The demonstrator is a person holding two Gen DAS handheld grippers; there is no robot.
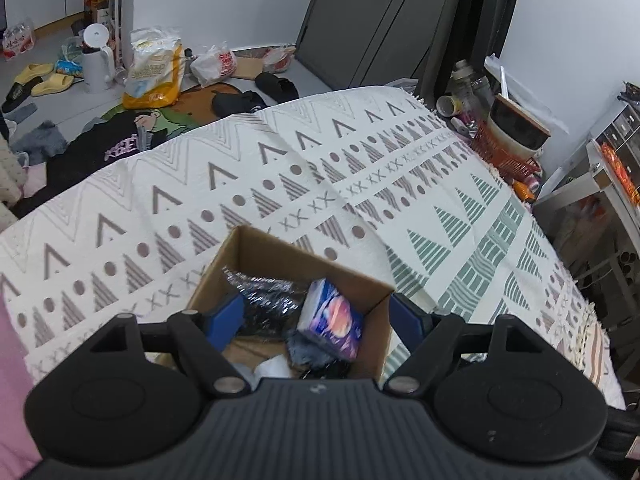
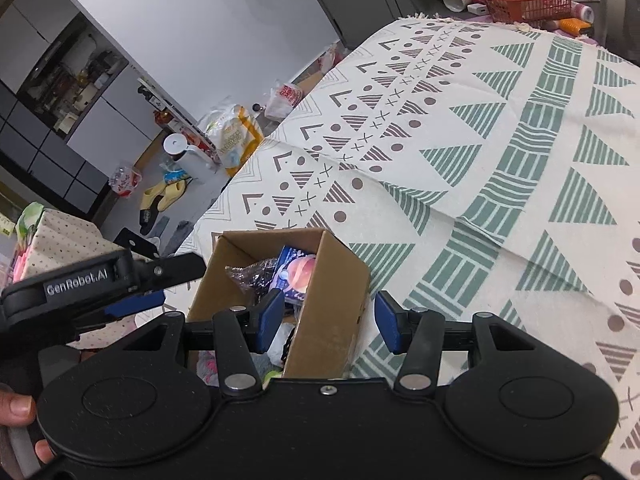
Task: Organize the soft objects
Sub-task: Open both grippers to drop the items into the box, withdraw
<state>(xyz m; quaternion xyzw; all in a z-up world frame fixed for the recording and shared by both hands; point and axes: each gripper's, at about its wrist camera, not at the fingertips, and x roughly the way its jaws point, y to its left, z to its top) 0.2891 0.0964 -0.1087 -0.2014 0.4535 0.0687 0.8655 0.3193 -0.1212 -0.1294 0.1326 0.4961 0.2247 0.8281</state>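
Observation:
An open cardboard box (image 1: 256, 248) stands on the patterned cloth (image 1: 360, 184). Inside lie a blue-purple tissue pack (image 1: 332, 320), a dark shiny bag (image 1: 268, 292), a grey-blue cloth (image 1: 308, 350) and something white (image 1: 272, 366). My left gripper (image 1: 318, 324) is open, its blue pads straddling the box from above: the left one inside, the right one outside the right wall. My right gripper (image 2: 330, 322) is open with the box's right wall (image 2: 332, 308) between its pads, not touching. The tissue pack (image 2: 298, 272) and bag (image 2: 252, 274) show in the right wrist view. The left gripper (image 2: 120, 296) appears at left there.
The cloth (image 2: 480, 160) covers a bed or table. On the floor beyond lie clothes (image 1: 108, 140), yellow slippers (image 1: 44, 80), a white kettle (image 1: 96, 60) and bags (image 1: 156, 68). A red basket (image 1: 504, 156) with a bowl stands at the far right edge.

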